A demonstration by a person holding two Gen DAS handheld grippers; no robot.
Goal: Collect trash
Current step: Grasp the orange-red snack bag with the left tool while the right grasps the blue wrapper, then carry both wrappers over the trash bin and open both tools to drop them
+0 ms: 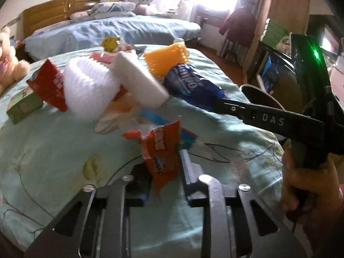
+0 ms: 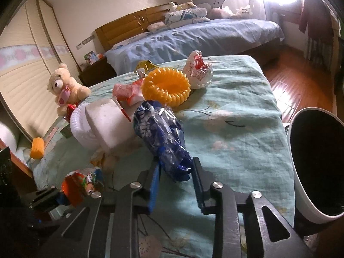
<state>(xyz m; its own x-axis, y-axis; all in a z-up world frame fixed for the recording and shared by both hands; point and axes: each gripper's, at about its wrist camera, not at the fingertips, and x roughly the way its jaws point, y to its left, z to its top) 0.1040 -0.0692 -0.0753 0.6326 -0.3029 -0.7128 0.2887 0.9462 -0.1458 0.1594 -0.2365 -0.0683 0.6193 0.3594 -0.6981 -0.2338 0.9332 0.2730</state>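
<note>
My left gripper (image 1: 164,172) is shut on an orange snack wrapper (image 1: 160,148) and holds it above the green bedspread (image 1: 53,161). My right gripper (image 2: 177,172) is shut on a crumpled blue plastic wrapper (image 2: 160,133); it also shows in the left wrist view (image 1: 191,86). A pile of trash lies behind on the bed: a white foam block (image 2: 105,120), white foam netting (image 1: 86,90), an orange foam ring (image 2: 166,87), a red wrapper (image 1: 49,83) and a white crumpled bag (image 2: 198,69).
A white bin with a dark inside (image 2: 318,163) stands at the bed's right edge. A teddy bear (image 2: 64,86) sits at the bed's left. A green carton (image 1: 21,107) lies left of the pile. A second bed (image 2: 193,38) stands behind.
</note>
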